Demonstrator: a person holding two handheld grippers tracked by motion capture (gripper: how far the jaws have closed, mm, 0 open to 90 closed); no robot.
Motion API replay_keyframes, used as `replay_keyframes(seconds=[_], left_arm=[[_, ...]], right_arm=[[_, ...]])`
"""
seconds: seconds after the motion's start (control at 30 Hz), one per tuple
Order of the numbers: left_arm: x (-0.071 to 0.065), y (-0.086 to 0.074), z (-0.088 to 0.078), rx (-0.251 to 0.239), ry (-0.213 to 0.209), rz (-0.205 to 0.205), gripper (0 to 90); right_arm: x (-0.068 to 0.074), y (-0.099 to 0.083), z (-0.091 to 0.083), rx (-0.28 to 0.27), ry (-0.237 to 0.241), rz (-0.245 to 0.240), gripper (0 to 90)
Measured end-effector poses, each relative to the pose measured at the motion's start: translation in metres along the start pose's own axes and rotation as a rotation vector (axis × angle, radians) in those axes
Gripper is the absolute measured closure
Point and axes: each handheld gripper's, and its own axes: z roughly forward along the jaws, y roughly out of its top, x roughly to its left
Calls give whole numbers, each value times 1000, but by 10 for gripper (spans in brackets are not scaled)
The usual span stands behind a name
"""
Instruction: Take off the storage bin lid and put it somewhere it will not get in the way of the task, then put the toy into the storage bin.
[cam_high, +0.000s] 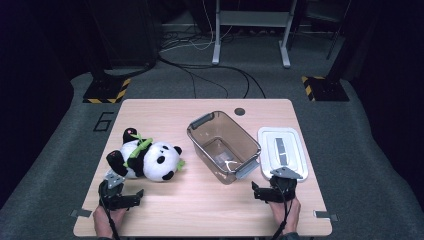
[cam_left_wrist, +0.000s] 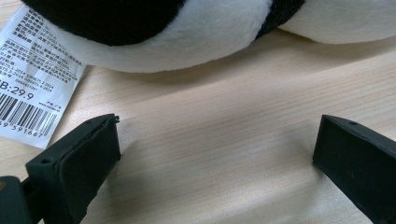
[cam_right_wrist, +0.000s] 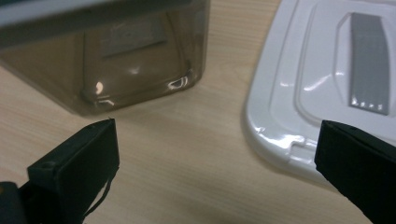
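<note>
At the near edge of the tabletop (cam_high: 200, 210), toward its left corner, the left gripper (cam_high: 131, 199) rests in the person's hand with its jaws spread wide and nothing between them; in the left gripper view the bare wood lies between the two black jaws, and the plush panda (cam_left_wrist: 201, 32) sits just beyond their tips, apart from them, with its white paper tag (cam_left_wrist: 35, 88) lying flat on the wood by the left jaw; toward the near right corner the right gripper (cam_high: 262, 192) is also held low over the wood, jaws standing fully apart and gripping nothing; in the right gripper view bare wood lies between the jaws, the near corner of the bin (cam_right_wrist: 116, 60) ahead on one side and the near edge of the white lid (cam_right_wrist: 317, 84) on the other. Farther in, the panda lies on its side in the left half of the tabletop, a green leaf sprig (cam_high: 140, 147) across its body; the clear brownish bin stands open and upright near the middle, turned at an angle to the edges; the lid lies flat by the right edge, just beside the bin, its grey handle strip (cam_high: 281, 150) facing up.
</note>
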Motion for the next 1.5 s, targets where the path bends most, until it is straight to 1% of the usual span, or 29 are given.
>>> replay_keyframes(seconds=[0.03,0.07,0.23,0.27,0.3,0.33,0.4,0.5,0.53,0.57,0.63,0.77,0.9,0.93,0.97,1.03,1.07,1.1,1.13,1.17,1.2,1.23,1.27,1.3,1.37,1.4,1.43,1.47,1.5], left_arm=[[0,0,0,0,0,0,0],[0,0,0,2,0,0,0],[0,0,0,3,0,1,0],[0,0,0,2,0,1,0],[0,0,0,2,0,1,0],[-1,0,0,-4,1,-7,0],[0,0,0,-3,1,-7,0],[-1,0,0,-4,1,-9,0],[0,0,0,-3,2,-8,0],[0,0,0,-3,2,-8,0],[0,0,0,-3,2,-8,0],[0,0,0,-3,3,-8,0],[0,0,0,-3,4,-9,0],[0,0,1,-9,29,-35,0],[0,0,1,-3,45,-48,0],[1,0,1,-4,48,-53,0],[1,1,0,3,43,-56,0],[1,1,0,3,43,-56,0],[1,2,-2,29,33,-54,2],[1,2,-2,29,33,-54,4],[2,3,-3,26,20,-60,5],[3,4,-6,27,-9,-72,5],[1,7,-10,19,-15,-74,35],[0,10,-13,13,-21,-70,35],[-2,13,-16,7,-29,-68,45],[-5,21,-23,-7,-29,-53,47],[-5,21,-23,-7,-29,-53,47],[-7,29,-29,-25,-36,-41,47],[-8,34,-32,-32,-35,-33,46]], right_arm=[[0,0,0,0,0,0,0],[4,-6,3,5,6,-14,0],[16,-18,9,27,20,-31,0],[17,-20,11,31,20,-47,0],[17,-20,11,31,20,-47,0],[22,-23,14,42,24,-60,0],[26,-25,17,51,25,-86,0],[30,-26,20,63,27,-97,0],[34,-27,23,73,24,-104,0],[35,-27,23,85,26,-129,0],[37,-27,25,93,25,-146,0],[35,-27,27,98,46,-132,0],[35,-28,27,97,52,-137,0],[35,-28,26,100,55,-144,0],[35,-28,26,99,55,-142,0],[35,-28,27,99,53,-144,0],[35,-28,27,97,64,-147,0],[35,-28,27,97,64,-147,0],[35,-28,27,98,68,-158,1],[35,-28,26,99,77,-160,3],[35,-28,27,98,76,-158,3],[35,-28,27,98,76,-158,3],[35,-28,27,98,77,-159,2],[35,-28,27,96,76,-150,2],[35,-28,27,97,78,-152,1],[35,-27,27,96,82,-156,7],[35,-27,27,96,82,-156,7],[35,-28,27,92,75,-153,13],[35,-27,27,92,74,-154,15]])
